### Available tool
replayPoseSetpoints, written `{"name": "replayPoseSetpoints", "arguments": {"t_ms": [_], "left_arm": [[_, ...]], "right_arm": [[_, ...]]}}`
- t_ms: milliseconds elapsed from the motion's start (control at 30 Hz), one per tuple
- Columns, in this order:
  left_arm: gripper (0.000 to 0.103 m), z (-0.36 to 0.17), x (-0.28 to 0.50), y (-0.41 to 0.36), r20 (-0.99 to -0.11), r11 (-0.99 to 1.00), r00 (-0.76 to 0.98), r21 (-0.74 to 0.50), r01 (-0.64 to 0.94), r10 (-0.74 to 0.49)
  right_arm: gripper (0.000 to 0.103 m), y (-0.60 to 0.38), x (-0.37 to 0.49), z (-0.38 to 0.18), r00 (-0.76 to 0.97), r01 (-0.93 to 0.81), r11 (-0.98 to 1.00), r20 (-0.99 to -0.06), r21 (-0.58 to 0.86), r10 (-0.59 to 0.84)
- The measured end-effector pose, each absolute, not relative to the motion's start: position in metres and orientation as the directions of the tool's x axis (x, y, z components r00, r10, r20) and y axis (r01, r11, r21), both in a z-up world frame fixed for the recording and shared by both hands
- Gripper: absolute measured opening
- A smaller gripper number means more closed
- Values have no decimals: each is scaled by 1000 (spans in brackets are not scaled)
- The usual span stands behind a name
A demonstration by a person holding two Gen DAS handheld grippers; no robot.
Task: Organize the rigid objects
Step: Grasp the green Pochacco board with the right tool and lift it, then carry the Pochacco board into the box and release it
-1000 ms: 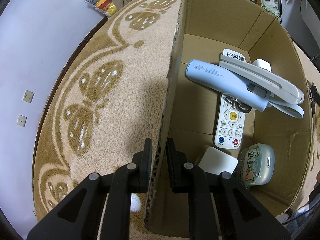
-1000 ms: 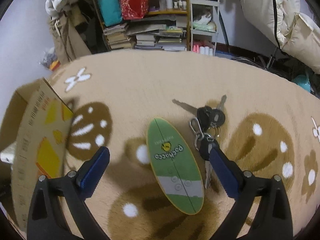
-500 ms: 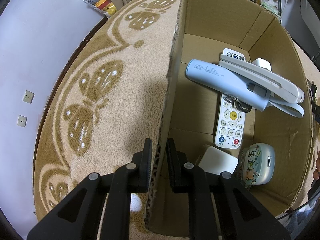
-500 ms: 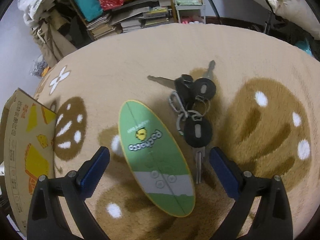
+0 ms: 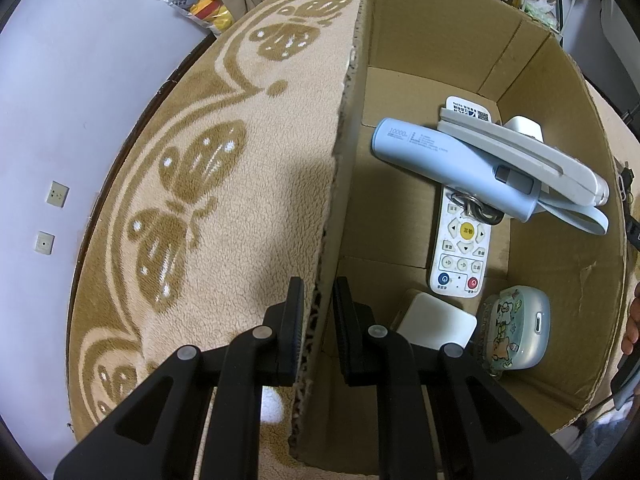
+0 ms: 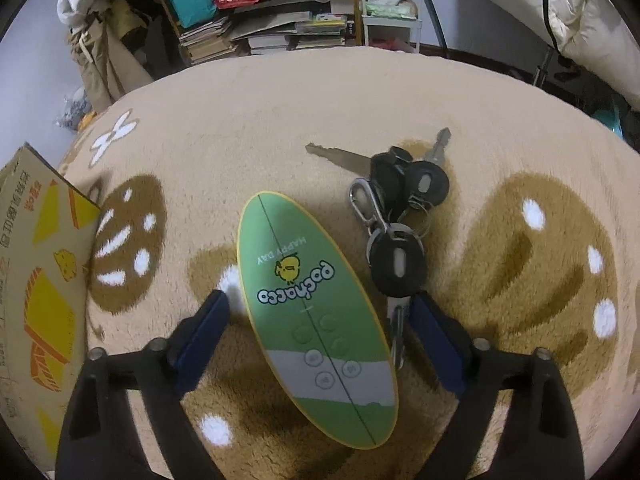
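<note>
My left gripper (image 5: 317, 300) is shut on the near wall of an open cardboard box (image 5: 344, 184), one finger inside and one outside. In the box lie a white remote (image 5: 460, 248), a light-blue power bank (image 5: 448, 164), a white folding device (image 5: 520, 156), a white square pad (image 5: 436, 326) and a cartoon-printed case (image 5: 516, 328). My right gripper (image 6: 318, 306) is open, low over the carpet, its fingers on either side of a green oval finger skateboard (image 6: 312, 300). A bunch of keys (image 6: 396, 220) lies just right of the board, the lowest key by the right finger.
The box's printed outer side (image 6: 36, 280) stands at the left of the right wrist view. A beige carpet with brown patterns (image 6: 520, 240) covers the floor. Shelves with books and bags (image 6: 280, 20) stand behind. A purple wall (image 5: 80, 80) runs left of the carpet.
My right gripper has come down and forward over the green board, so the board now sits between its fingers. The left gripper and the box have not moved.
</note>
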State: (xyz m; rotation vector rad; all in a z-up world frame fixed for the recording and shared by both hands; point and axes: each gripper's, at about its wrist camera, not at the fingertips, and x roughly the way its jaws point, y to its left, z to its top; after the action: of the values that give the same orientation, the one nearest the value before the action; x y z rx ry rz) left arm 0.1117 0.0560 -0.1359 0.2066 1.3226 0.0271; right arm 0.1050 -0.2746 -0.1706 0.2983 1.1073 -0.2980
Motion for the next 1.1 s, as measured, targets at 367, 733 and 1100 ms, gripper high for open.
{"name": "replayPoseSetpoints", "arguments": {"t_ms": [367, 733, 1100], "left_arm": [[15, -136, 112, 56, -959, 981, 247, 167, 98, 138], [15, -136, 112, 55, -958, 980, 248, 170, 100, 141], [15, -136, 111, 54, -958, 980, 249, 173, 101, 143]], "right_arm": [[62, -258, 105, -156, 430, 376, 926, -892, 36, -139], [61, -228, 103, -105, 579, 296, 948, -812, 120, -78], [61, -148, 101, -46, 732, 66, 988, -680, 136, 45]]}}
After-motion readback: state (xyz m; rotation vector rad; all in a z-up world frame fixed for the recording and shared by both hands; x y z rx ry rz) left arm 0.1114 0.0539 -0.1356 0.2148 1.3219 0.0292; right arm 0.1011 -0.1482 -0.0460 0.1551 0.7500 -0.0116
